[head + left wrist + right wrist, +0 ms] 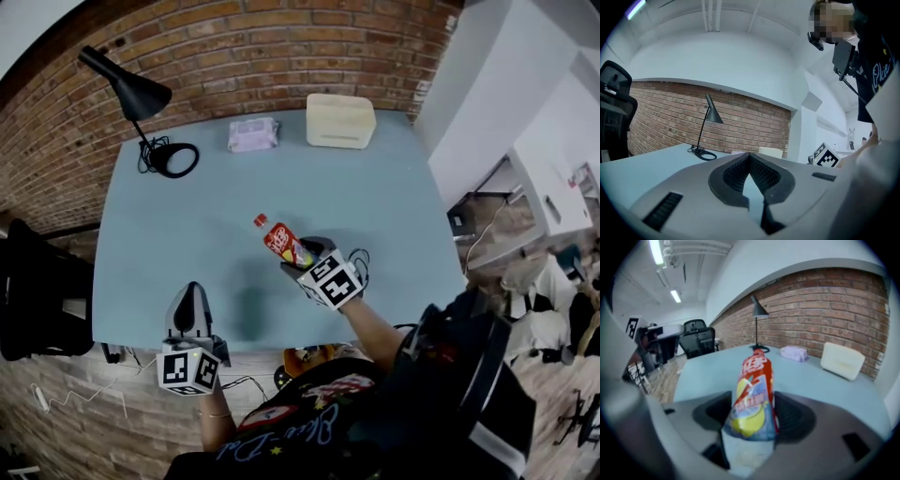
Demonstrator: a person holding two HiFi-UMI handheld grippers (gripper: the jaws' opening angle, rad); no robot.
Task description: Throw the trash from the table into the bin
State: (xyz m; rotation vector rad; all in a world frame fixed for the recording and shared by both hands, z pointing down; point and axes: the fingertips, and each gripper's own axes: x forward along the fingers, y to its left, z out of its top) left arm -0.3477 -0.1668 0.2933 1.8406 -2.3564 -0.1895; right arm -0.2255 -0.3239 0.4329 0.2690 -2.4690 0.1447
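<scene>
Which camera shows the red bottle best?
The right gripper view: the red bottle fills the middle, clamped in the right hand-held gripper. The head view shows it small, over the table. The left gripper view misses it.

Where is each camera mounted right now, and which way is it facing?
Head view: on the person's head, looking steeply down at the pale blue table; the person's forearms, left tool and right tool show.
Left gripper view: on the left tool, looking across the table to the red brick wall; its shut jaws and the person's torso show.
Right gripper view: on the right tool, facing the same wall along jaws closed on a red plastic snack packet.
Shared: all three show the black desk lamp.
</scene>
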